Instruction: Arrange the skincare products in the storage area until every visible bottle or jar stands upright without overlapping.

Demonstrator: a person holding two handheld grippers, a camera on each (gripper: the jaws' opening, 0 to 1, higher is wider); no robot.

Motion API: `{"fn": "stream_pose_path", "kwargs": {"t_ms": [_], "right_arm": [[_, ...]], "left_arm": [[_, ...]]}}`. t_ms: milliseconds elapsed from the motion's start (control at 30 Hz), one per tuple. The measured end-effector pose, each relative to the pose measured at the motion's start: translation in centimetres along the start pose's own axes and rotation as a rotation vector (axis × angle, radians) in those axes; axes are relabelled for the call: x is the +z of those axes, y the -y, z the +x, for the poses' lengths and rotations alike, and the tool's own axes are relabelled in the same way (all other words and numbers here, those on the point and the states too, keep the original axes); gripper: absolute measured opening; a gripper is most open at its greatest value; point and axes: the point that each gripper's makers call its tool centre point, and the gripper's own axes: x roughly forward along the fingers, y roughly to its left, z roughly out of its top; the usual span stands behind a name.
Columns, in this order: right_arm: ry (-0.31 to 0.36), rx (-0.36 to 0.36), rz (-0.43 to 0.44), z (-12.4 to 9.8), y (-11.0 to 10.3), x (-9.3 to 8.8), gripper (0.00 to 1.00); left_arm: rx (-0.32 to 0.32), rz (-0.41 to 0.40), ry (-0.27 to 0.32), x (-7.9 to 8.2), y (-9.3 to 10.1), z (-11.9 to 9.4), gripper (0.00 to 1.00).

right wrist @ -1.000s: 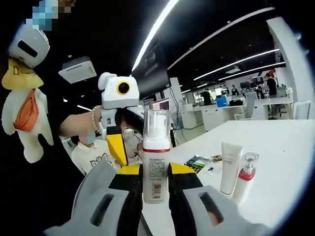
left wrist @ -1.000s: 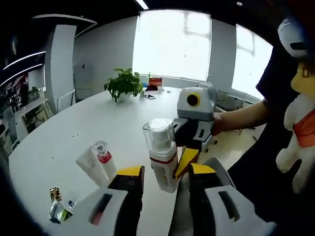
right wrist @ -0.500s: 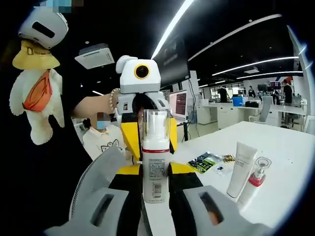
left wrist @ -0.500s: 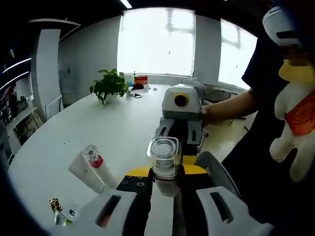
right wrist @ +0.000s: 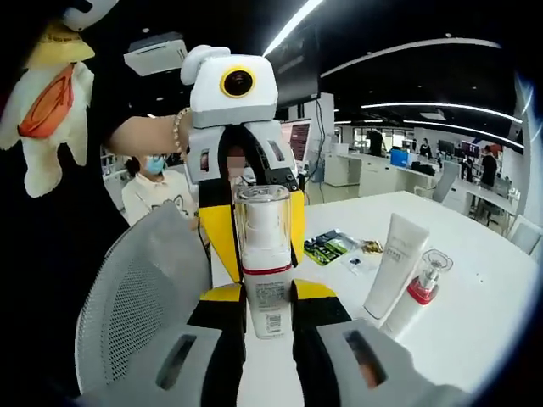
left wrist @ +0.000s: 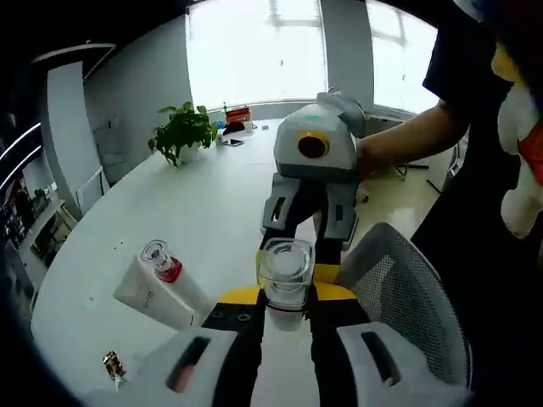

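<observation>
A white pump bottle (right wrist: 265,280) with a red band and a clear cap (left wrist: 286,270) hangs in the air over the table edge. My right gripper (right wrist: 270,298) is shut on its lower body. My left gripper (left wrist: 287,298) faces it from the other side, with its yellow pads pressed against the bottle near the cap. Each gripper also shows head-on in the other's view: the right gripper (left wrist: 294,264) and the left gripper (right wrist: 259,246). On the white table (left wrist: 204,212) a white tube (left wrist: 151,292) (right wrist: 390,264) and a small red-collared bottle (left wrist: 166,268) (right wrist: 420,292) appear to lie side by side.
A grey mesh chair (left wrist: 403,297) (right wrist: 136,288) stands just below the grippers. Small sachets (right wrist: 327,248) (left wrist: 113,366) lie near the table edge. A potted plant (left wrist: 180,136) sits at the far end. A person in dark clothes with a plush toy (right wrist: 47,93) holds the grippers.
My left gripper has swung in line with the bottle and shut on it; a second ago it stood open beside it. Both views now tilt down toward the chair and table.
</observation>
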Motion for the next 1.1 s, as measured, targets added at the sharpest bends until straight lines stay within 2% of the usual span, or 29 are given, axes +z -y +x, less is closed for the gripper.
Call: {"fn": "stream_pose_path", "kwargs": {"t_ms": [133,300,500,767,1100], "right_arm": [[-0.025,-0.016,0.013,0.2,0.5,-1.0,0.19],[-0.080,-0.035,0.028,1.0,1.9,-3.6,0.20],[-0.135,-0.046,0.045,2.1,3.2,-6.2,0.20],[-0.185,-0.070,0.067,2.9,4.6,-8.2,0.21],[-0.218,-0.094,0.095,3.6,5.8,-10.5,0.21]], "left_arm": [[-0.011,0.006,-0.012,-0.9,-0.6,1.2,0.26],[-0.020,-0.014,-0.028,-3.1,-1.9,3.0,0.26],[-0.016,-0.026,-0.063,-5.0,-2.9,4.3,0.26],[0.003,-0.066,-0.090,-6.7,-4.2,5.8,0.26],[-0.007,-0.048,-0.117,-8.4,-5.3,7.7,0.25]]}}
